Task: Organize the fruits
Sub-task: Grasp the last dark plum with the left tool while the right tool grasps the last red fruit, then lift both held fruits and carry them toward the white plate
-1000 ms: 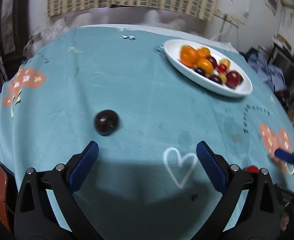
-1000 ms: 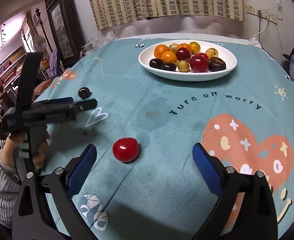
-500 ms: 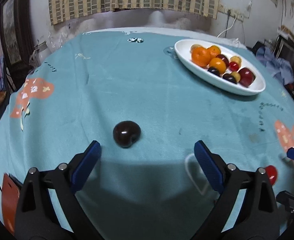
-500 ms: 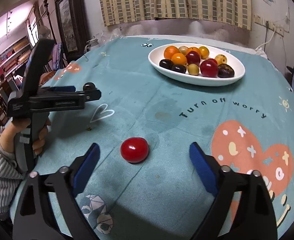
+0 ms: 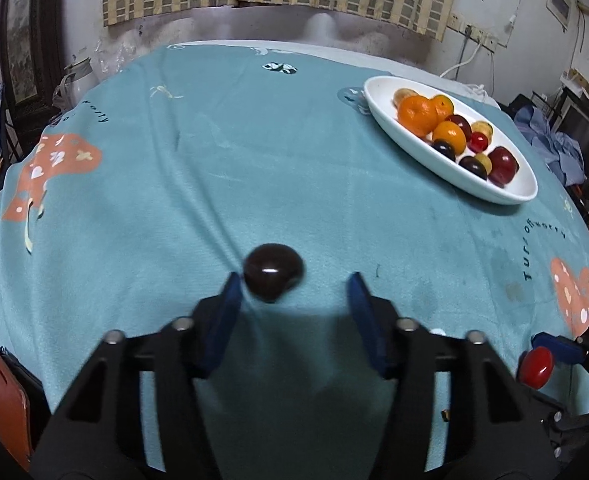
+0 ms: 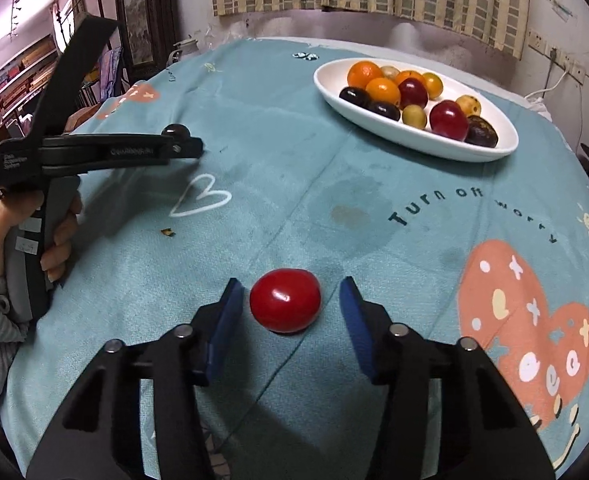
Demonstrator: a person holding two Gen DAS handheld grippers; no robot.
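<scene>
A dark plum (image 5: 272,276) lies on the teal tablecloth, just ahead of my left gripper (image 5: 292,284), between its open blue fingertips and close to the left one. A red fruit (image 6: 285,300) lies between the open fingertips of my right gripper (image 6: 288,290), touching neither. The white oval plate (image 6: 490,150) at the far right holds several oranges, plums and small fruits. The plum also shows behind the left gripper in the right wrist view (image 6: 175,131). The red fruit shows at the right edge of the left wrist view (image 5: 537,366).
The tablecloth (image 5: 254,152) carries orange heart prints and the words "Turn off worry". A brown case (image 5: 8,400) lies at the near left table edge. A small crumb (image 6: 167,232) lies by the white heart drawing. Shelves and furniture stand beyond the table's left side.
Both grippers have moved forward and narrowed their jaws. The plum now sits between the left fingertips and the red fruit between the right fingertips.
</scene>
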